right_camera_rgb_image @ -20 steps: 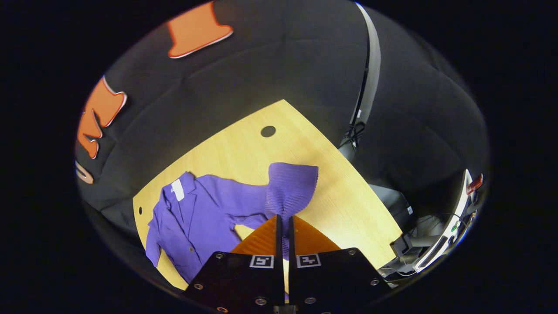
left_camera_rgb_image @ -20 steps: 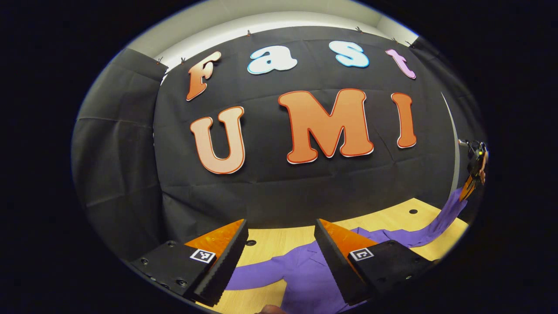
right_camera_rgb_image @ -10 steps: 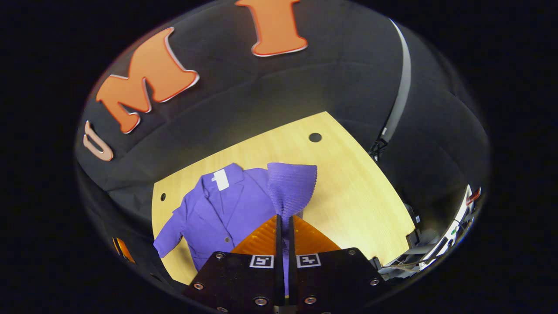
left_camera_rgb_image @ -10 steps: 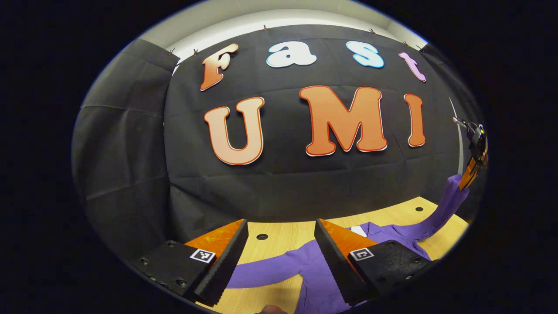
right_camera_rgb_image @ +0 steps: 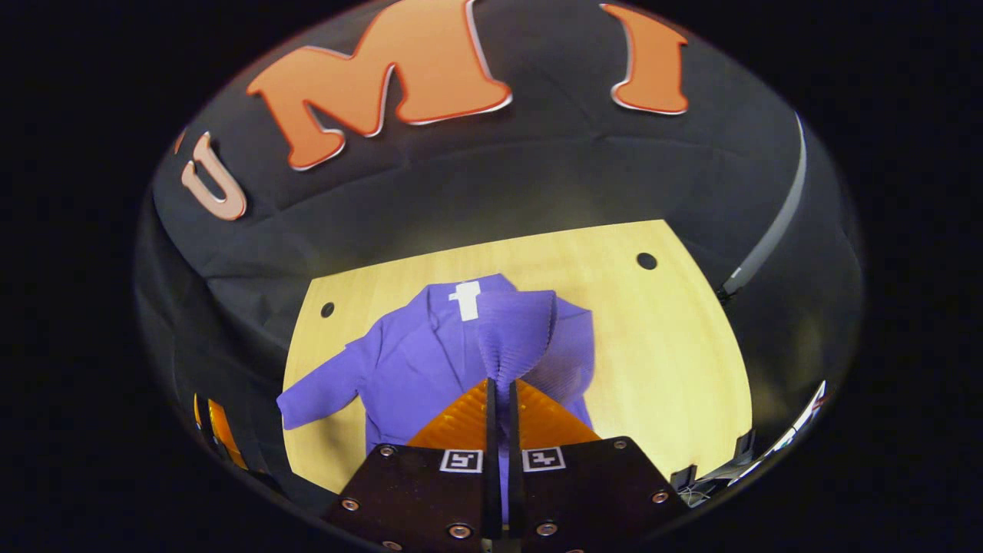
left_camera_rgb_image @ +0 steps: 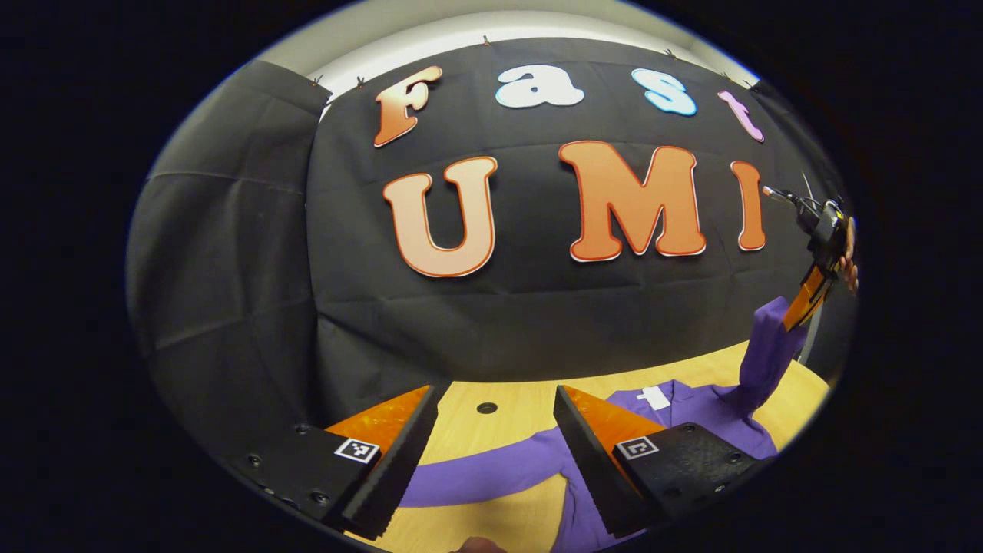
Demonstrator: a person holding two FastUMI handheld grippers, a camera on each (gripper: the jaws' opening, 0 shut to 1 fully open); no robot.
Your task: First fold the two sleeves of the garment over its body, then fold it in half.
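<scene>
Right gripper view: right tongs (right_camera_rgb_image: 499, 399) pinch sleeve (right_camera_rgb_image: 513, 334) above wooden table (right_camera_rgb_image: 676, 346); left tongs (left_camera_rgb_image: 491, 453) agape, empty

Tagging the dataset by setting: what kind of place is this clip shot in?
Most likely a data-collection booth, not a home: black cloth wall draped behind a bare wooden table with round holes, and a purple jacket laid flat on it. The right gripper holds its lifted sleeve.

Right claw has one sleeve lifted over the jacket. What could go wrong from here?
1. The right claw pinches only the cuff of the raised sleeve; the fabric may slip out, or land bunched rather than flat on the purple jacket.
2. The other sleeve lies unfolded under the open left claw; pulling further could drag the jacket across the table.
</scene>
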